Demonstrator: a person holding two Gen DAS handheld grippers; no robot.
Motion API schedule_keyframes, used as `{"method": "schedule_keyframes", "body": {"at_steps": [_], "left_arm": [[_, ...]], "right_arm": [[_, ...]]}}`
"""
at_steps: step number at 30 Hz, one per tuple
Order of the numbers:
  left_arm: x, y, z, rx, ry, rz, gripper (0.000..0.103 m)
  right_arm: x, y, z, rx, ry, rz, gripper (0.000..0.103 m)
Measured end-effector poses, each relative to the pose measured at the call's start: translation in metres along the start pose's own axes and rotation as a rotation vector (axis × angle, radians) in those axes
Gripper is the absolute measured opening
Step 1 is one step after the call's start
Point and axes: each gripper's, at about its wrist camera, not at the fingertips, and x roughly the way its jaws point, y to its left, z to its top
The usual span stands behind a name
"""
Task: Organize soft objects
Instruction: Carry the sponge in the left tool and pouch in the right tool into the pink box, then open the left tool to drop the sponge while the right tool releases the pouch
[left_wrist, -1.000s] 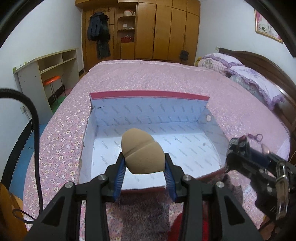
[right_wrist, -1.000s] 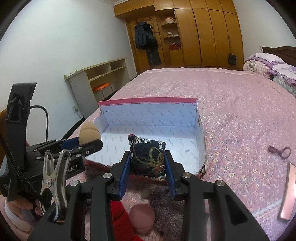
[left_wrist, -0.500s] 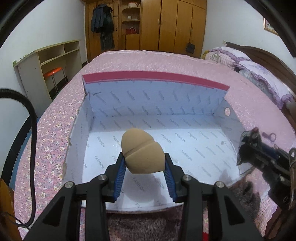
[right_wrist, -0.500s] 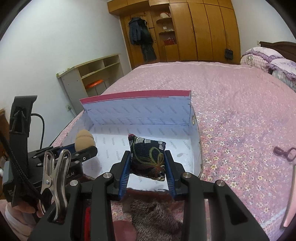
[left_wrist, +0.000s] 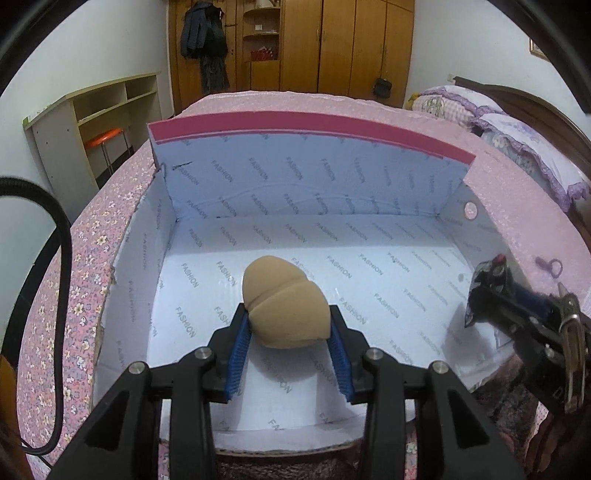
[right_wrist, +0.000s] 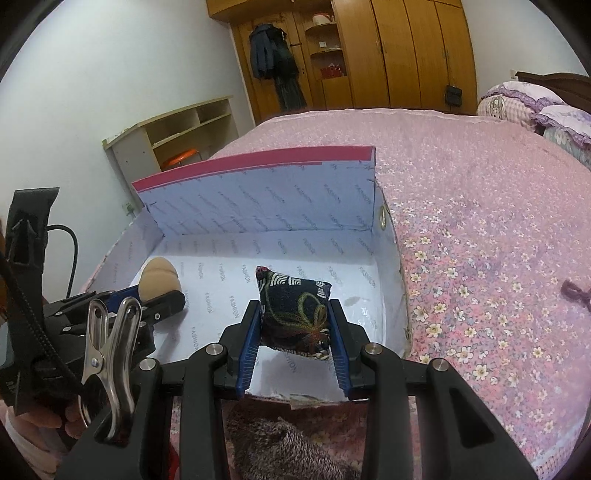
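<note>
A person holds two handheld grippers over an open cardboard box (left_wrist: 258, 177) that sits on a bed with a pink flowered bedspread (right_wrist: 480, 229). The box has a pale lining printed with the word FASHION and a red band along the top of its far wall, and nothing lies on the floor of it that either view shows.

The left gripper (left_wrist: 290, 332) is partly closed, its blue pads pressing both sides of a tan, egg-shaped makeup sponge (left_wrist: 286, 308). The sponge hangs above the box floor, towards the left side of the box.

The right gripper (right_wrist: 293, 325) is also partly closed, clamped on a small dark patterned beanbag (right_wrist: 293, 314) with white and gold markings. The beanbag is held above the floor of the box, nearer the right wall.

Both tools point downward into the box, side by side and apart from each other. Just outside the near edge of the box lies a brown knitted item (right_wrist: 280, 450), apparently waiting its turn.

The step in hand appears to be placing: both soft things are over the container but not yet released. The next move likely calls for lowering each close to the floor, then opening the jaws wide enough that the soft things drop free without clinging to the pads.
</note>
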Motion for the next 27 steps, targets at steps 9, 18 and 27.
{"method": "schedule_keyframes", "body": {"at_steps": [9,18,27], "left_arm": [[0.0022,-0.0003,-0.0017,0.0,-0.005,0.0,0.043],[0.003,-0.001,-0.0021,0.002,-0.006,-0.002,0.044],[0.0012,-0.0021,-0.0056,-0.002,-0.01,0.0,0.044]], "right_arm": [[0.002,0.006,-0.0027,-0.026,-0.008,-0.026,0.036],[0.0022,0.0077,-0.004,-0.025,-0.013,-0.033,0.036],[0.0007,0.0053,-0.0037,-0.017,-0.025,-0.016,0.036]]}}
